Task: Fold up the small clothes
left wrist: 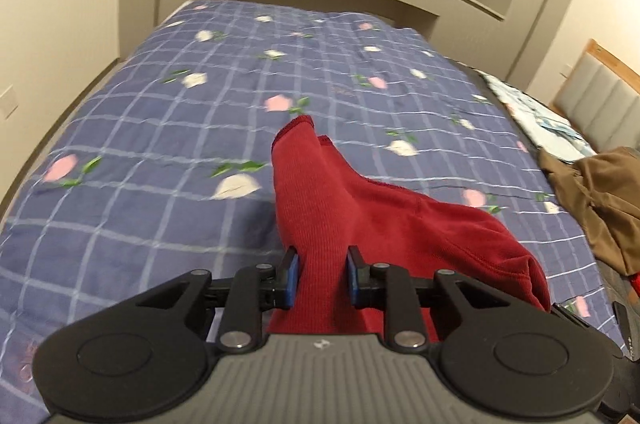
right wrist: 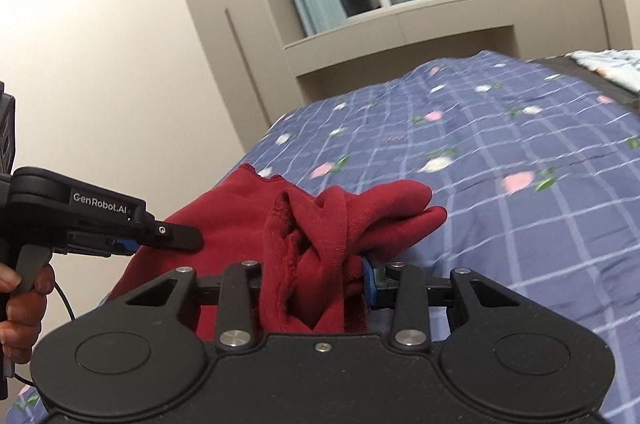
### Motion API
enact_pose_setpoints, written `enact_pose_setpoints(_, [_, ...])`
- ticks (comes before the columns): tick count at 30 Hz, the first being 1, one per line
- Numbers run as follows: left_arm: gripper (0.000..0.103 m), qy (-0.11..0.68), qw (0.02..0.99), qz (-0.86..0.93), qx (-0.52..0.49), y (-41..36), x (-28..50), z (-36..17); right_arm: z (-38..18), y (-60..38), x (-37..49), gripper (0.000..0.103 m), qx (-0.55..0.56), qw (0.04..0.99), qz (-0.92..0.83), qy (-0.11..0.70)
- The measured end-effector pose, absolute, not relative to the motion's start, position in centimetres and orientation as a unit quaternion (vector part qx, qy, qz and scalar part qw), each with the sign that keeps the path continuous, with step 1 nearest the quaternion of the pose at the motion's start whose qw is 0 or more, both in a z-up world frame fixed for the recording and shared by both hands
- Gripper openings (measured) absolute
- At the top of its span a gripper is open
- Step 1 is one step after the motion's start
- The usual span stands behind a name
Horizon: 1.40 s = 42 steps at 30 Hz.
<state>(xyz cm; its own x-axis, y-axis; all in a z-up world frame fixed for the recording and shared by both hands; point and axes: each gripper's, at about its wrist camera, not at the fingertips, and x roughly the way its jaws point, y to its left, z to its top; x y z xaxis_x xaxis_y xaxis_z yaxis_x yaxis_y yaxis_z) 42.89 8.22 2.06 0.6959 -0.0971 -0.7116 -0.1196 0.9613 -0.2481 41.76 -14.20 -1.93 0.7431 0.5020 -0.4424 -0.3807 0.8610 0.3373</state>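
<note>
Presently clamped, both sets of fingers, on one red garment (left wrist: 340, 208): left gripper (left wrist: 322, 278) pinching a ribbed strip, right gripper (right wrist: 316, 288) closed on a thick bunched wad. Garment raised between them, its far end trailing toward the blue checked bed cover (left wrist: 160, 112). Likely faults: uneven fold from the bunched right grip; slippage of the narrow left pinch under tension. Beyond, brown clothes (left wrist: 600, 200) awaiting.
</note>
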Motion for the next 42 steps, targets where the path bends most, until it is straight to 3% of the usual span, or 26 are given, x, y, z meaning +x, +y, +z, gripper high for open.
enact_pose_setpoints(14, [0.028,0.422,0.883,0.033,-0.2,12.1,39.2,-3.7,-4.8,-12.2,39.3,0.041,0.099,0.914,0.22,0.326])
enact_pose_setpoints(21, [0.038,0.427,0.881,0.043,-0.202,12.1,38.6,-3.9,-5.4,-12.8,39.3,0.054,0.115,0.909,0.205,0.343])
enact_pose_setpoints(27, [0.07,0.422,0.884,0.059,-0.192,12.1,37.7,-3.1,-4.6,-13.5,38.5,0.077,0.118,0.914,0.197,0.334])
enact_pose_setpoints(31, [0.083,0.413,0.89,0.064,-0.186,12.0,36.7,-2.0,-3.1,-13.7,37.5,0.089,0.113,0.922,0.196,0.315])
enact_pose_setpoints(37, [0.095,0.387,0.904,0.064,-0.168,11.3,34.3,0.3,-0.7,-14.6,35.4,0.102,0.11,0.934,0.197,0.279])
enact_pose_setpoints(42, [0.1,0.358,0.92,0.066,-0.142,10.3,31.7,2.4,1.0,-15.4,33.1,0.102,0.105,0.942,0.195,0.253])
